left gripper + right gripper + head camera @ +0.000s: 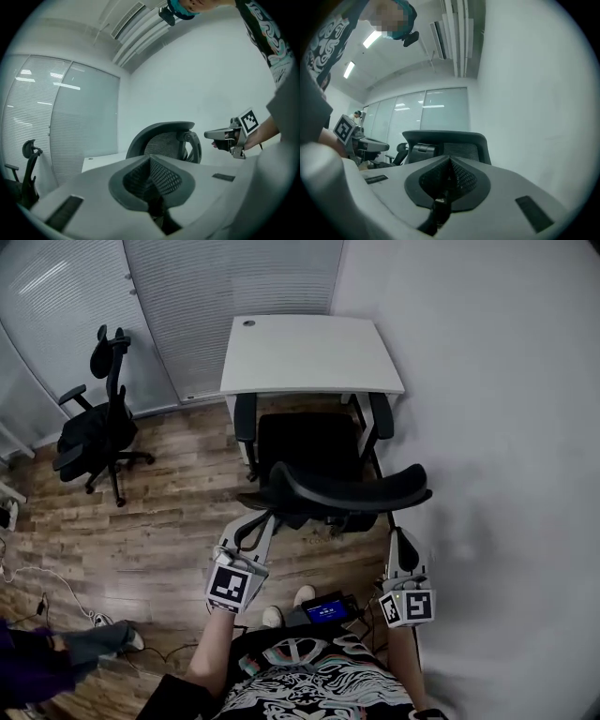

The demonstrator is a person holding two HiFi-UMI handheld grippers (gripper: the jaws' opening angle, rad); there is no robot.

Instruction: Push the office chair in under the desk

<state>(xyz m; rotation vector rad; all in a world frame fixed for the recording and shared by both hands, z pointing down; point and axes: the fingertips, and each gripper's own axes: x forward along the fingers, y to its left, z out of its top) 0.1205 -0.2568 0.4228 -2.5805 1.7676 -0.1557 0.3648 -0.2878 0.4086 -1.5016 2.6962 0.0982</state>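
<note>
Flanking chair (349, 489) rear, L tool (255, 524), R tool (402, 542)

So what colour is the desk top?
White. The desk top shows best in the head view.

I get even, cool light from ceiling strips (371, 38), mirrored as glare spots in the glass partition (423, 106). Shadows on the white wall (487, 427) are faint. Every view bows hard at its dark rounded edges; the nearest foreground is soft.
</note>
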